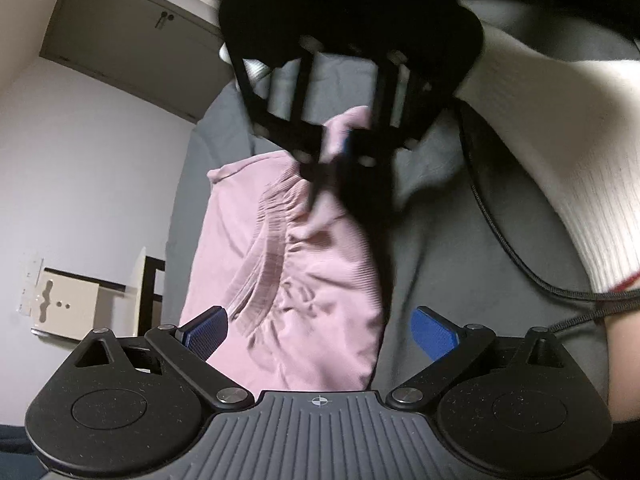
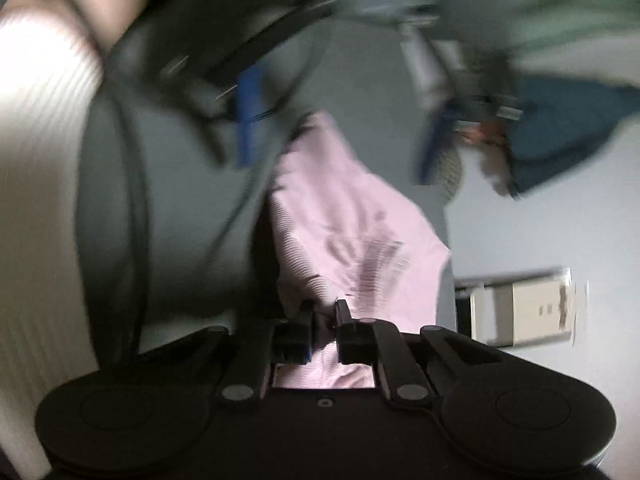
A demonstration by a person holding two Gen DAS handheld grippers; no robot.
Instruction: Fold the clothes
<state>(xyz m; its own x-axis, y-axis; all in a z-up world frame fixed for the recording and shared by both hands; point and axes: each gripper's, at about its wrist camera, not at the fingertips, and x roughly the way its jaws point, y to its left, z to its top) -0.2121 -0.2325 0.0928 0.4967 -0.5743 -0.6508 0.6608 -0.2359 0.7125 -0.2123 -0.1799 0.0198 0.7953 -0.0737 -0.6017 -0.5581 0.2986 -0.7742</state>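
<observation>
- Left wrist view: the left gripper (image 1: 318, 330) fills the bottom of the frame, its two blue-padded fingers (image 1: 204, 334) spread wide apart with nothing between them.
- Just beyond those fingers, in the centre of the frame, a pink ribbed garment (image 1: 304, 280) with a gathered elastic band hangs bunched and wrinkled in front of a grey bedsheet (image 1: 460, 240).
- Above it, in the upper centre, the right gripper (image 1: 336, 160) is seen from the front, its fingers pinched together on the garment's top edge and holding it up.
- A white ribbed sleeve (image 1: 552, 152) and a black cable (image 1: 516, 256) cross the right side; a grey cabinet (image 1: 132, 36) sits in the upper left and a beige box (image 1: 66, 308) in the lower left.
- Right wrist view, heavily blurred: the right gripper (image 2: 324, 320) at the lower centre has its fingers nearly together, clamping pink fabric that also shows behind them.
- The pink ribbed garment (image 2: 352, 232) stretches from those fingers up to the middle of the frame.
- The left gripper (image 2: 248, 120) appears as a dark smear with one blue pad in the upper centre; its finger state cannot be told here.
- Progress, as a judgement: folding looks barely begun. The garment is lifted by one edge, unflattened, with no neat fold visible; spreading it out and folding remain.
</observation>
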